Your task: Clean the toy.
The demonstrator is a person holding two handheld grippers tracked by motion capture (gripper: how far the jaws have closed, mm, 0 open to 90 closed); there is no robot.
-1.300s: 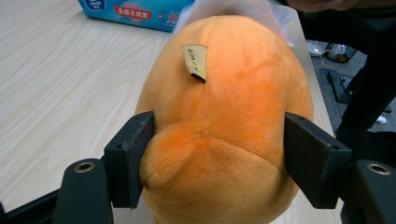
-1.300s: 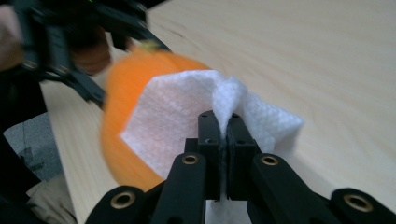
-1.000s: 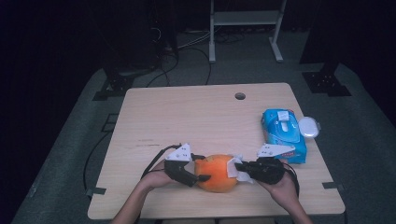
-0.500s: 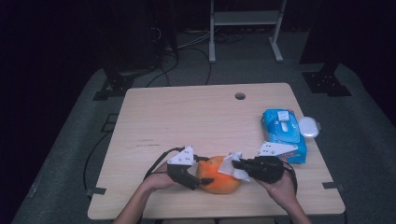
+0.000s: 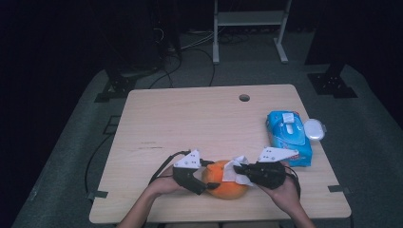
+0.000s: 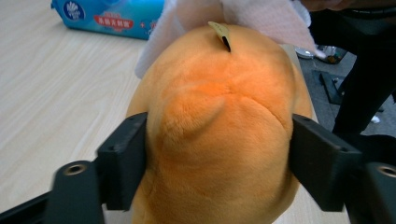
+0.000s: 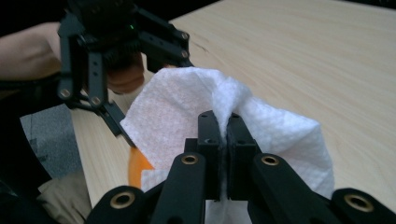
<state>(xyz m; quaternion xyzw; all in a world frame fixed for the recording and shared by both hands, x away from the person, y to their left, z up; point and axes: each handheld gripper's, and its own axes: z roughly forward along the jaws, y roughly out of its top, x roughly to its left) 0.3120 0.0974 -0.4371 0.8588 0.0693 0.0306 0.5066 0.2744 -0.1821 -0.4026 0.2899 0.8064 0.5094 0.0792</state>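
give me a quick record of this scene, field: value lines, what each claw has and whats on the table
left claw: jaws clamped on both sides of the orange plush toy
right claw: shut on a white wipe
wipe: draped over the far side of the plush toy, touching it
plush toy: resting on the table near the front edge, between both claws
wipes pack: blue, lies flat at the table's right side
pack lid: white, flipped open
table hole: near the far edge
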